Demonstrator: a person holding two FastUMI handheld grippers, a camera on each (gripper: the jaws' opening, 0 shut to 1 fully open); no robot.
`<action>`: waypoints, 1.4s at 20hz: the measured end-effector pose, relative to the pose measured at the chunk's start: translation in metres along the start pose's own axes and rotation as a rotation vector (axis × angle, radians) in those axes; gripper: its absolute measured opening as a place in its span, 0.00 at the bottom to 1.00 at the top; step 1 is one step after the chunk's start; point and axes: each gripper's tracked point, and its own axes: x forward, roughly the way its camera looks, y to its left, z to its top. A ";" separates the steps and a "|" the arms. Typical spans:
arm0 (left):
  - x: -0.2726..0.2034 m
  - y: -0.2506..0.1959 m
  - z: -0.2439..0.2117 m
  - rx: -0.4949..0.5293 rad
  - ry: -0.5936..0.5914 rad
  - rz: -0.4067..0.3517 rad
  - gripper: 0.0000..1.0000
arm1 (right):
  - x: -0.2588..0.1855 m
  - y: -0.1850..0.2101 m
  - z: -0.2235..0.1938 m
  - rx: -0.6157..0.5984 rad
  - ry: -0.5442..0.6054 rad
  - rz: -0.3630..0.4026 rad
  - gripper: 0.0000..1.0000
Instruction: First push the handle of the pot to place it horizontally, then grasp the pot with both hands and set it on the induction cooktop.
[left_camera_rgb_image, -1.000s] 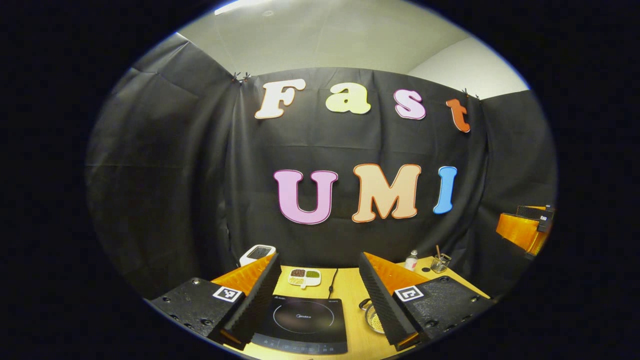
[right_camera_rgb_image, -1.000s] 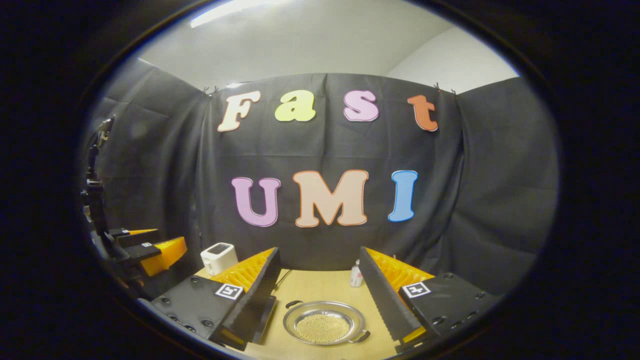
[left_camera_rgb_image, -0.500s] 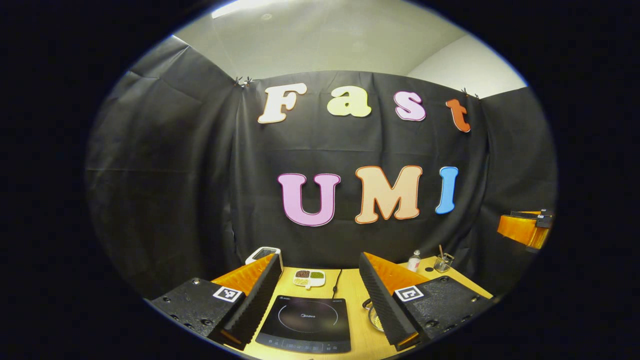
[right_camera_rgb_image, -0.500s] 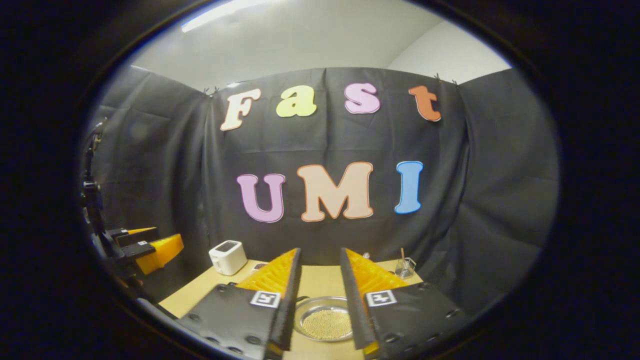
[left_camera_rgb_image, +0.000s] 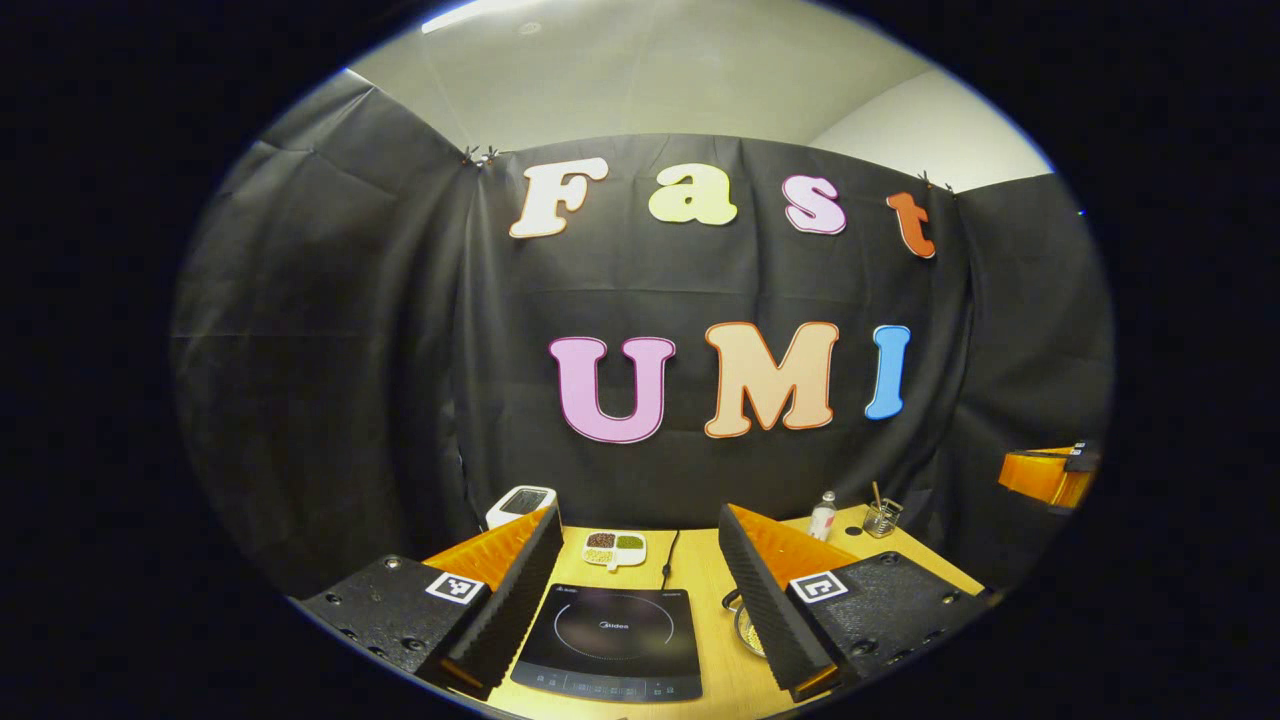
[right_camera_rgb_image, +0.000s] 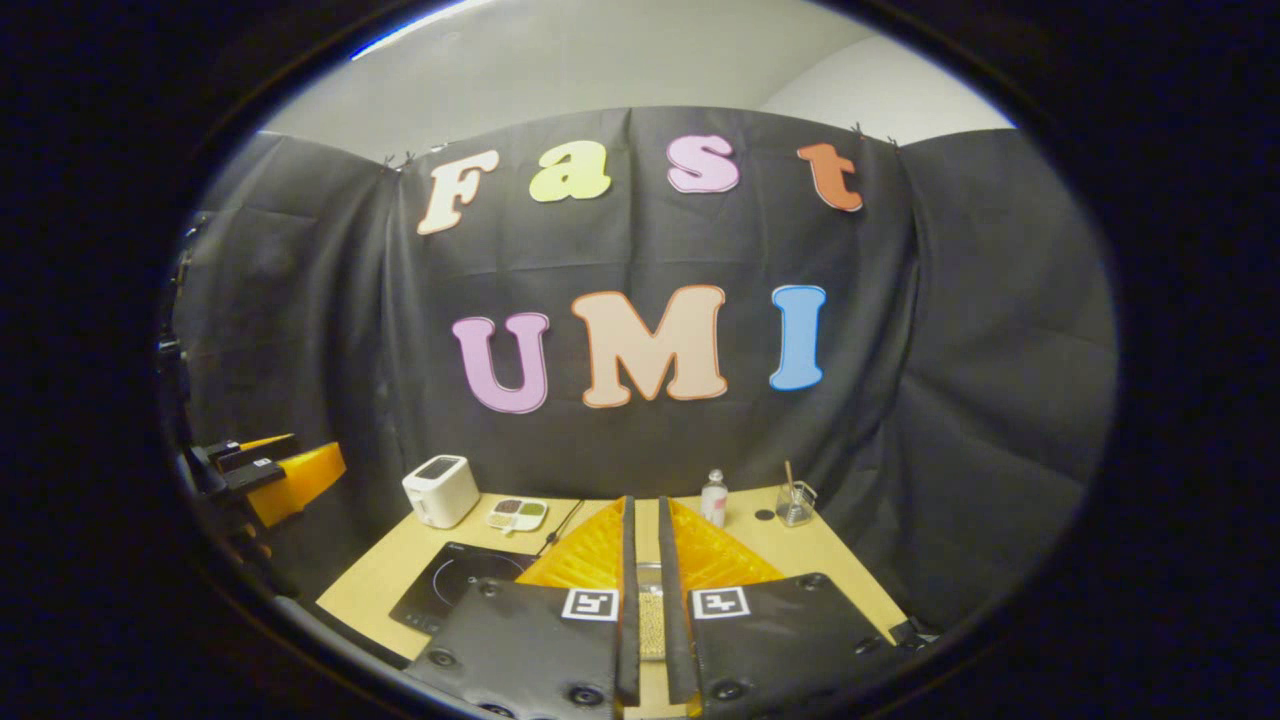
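While the right hand-held gripper (right_camera_rgb_image: 647, 620) hangs above the wooden surface (right_camera_rgb_image: 820, 560) with its fingers nearly pressed together on nothing, the pot (right_camera_rgb_image: 651, 620) shows just beyond and below them as a sliver of grain-filled metal. The left hand-held gripper (left_camera_rgb_image: 640, 600) is spread wide, with the induction cooktop (left_camera_rgb_image: 612, 640) ahead between its fingers and the pot's rim (left_camera_rgb_image: 741, 625) beside its right finger. The pot looks like stiff, smooth, slippery metal, and its loose grains could spill, so the side handles seem the best holds. Which way its handles point cannot be told.
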 end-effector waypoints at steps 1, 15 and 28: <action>0.002 0.000 -0.003 -0.002 0.004 -0.010 0.93 | 0.000 -0.005 -0.006 0.007 0.015 -0.021 0.01; 0.031 0.022 -0.020 0.006 0.009 -0.038 0.92 | -0.001 -0.032 -0.156 0.191 0.365 -0.164 0.14; 0.063 0.018 -0.014 0.037 0.006 0.118 0.93 | 0.033 -0.071 -0.309 0.341 0.799 -0.123 0.13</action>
